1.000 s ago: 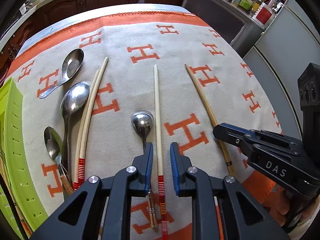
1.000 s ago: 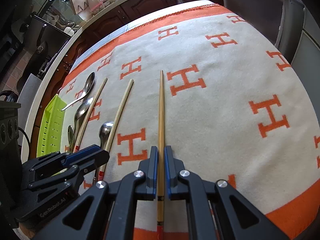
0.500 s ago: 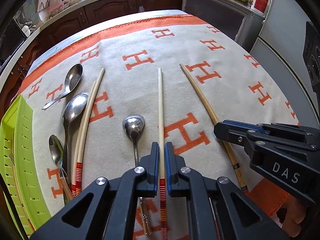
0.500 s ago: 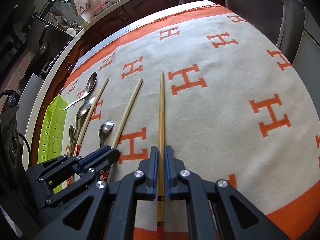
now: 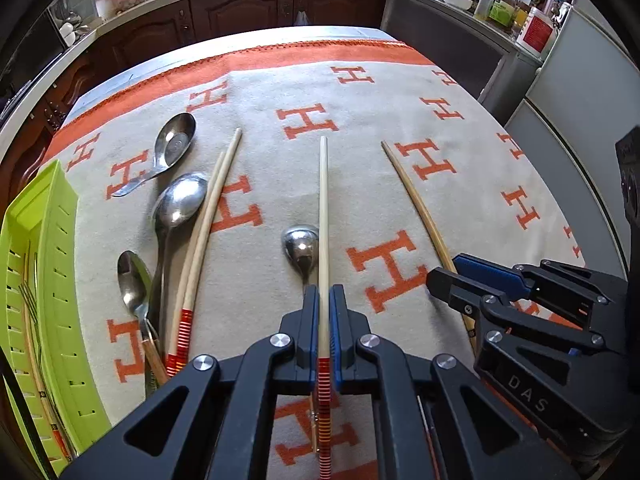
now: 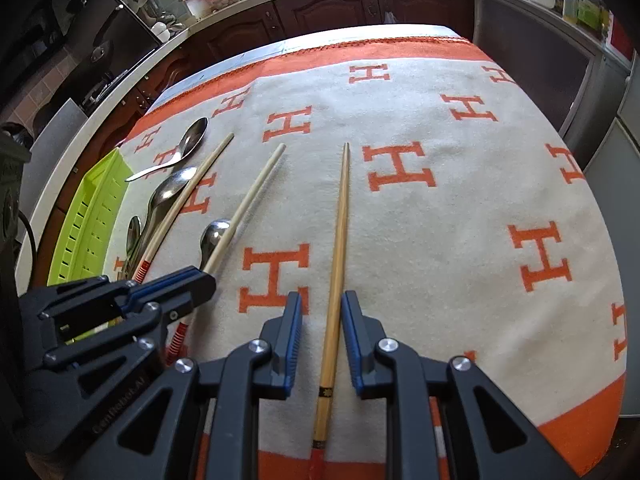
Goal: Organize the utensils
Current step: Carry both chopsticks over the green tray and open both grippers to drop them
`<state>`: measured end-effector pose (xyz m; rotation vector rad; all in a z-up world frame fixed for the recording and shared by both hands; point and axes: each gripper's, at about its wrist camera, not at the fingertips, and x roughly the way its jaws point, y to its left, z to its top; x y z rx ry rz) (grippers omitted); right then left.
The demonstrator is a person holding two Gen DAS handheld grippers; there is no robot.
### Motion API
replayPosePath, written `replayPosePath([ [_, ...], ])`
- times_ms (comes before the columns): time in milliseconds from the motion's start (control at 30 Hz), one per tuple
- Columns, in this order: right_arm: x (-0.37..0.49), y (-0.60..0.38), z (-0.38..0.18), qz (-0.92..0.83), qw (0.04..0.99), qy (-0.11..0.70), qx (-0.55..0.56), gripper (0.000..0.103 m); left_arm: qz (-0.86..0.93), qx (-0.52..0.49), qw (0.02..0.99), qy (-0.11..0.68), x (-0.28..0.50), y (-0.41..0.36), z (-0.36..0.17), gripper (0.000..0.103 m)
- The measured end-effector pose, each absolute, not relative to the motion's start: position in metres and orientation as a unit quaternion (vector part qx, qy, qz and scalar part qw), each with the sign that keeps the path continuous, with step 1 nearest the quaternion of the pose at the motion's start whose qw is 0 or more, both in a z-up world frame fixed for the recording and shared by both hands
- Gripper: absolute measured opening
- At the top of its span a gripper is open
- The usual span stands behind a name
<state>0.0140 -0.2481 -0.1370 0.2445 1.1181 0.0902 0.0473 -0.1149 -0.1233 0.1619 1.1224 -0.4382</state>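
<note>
My left gripper (image 5: 324, 300) is shut on a pale chopstick (image 5: 323, 200) with a red-striped end, held over the cloth beside a small spoon (image 5: 301, 245). My right gripper (image 6: 318, 312) is open, its jaws either side of a tan bamboo chopstick (image 6: 340, 216) that lies on the cloth. Two more pale chopsticks (image 5: 204, 228) and three spoons (image 5: 176, 204) lie at the left. The green tray (image 5: 48, 264) at the far left holds a fork and chopsticks.
The table carries a cream cloth (image 6: 460, 208) with orange H marks. Each gripper shows in the other's view: the right gripper (image 5: 520, 308) and the left gripper (image 6: 120, 304). Kitchen cabinets (image 5: 240, 12) stand behind, a fridge (image 5: 580, 92) at the right.
My left gripper closed on the pale chopstick and lifted it slightly toward the spoon. My right gripper opened and released the tan chopstick, which now lies on the cloth.
</note>
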Motion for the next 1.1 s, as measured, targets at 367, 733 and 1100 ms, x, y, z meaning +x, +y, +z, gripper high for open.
replayPosePath([
  [367,0.017,-0.248,-0.130,0.024,0.829,0.545,0.126,0.006,-0.166,0.019,0.851,0.497,0.052,-0.044,-0.059,0.003],
  [733,0.047,-0.166,-0.043,0.216,0.815,0.503,0.192,0.006,-0.040,-0.003,0.891,0.452,0.042,0.074,-0.013,0.003],
  [1100,0.075,-0.031,-0.050,0.295,0.780,0.529,0.158,0.007,0.016,-0.020,0.866,0.500,0.052,0.127,-0.074,0.003],
])
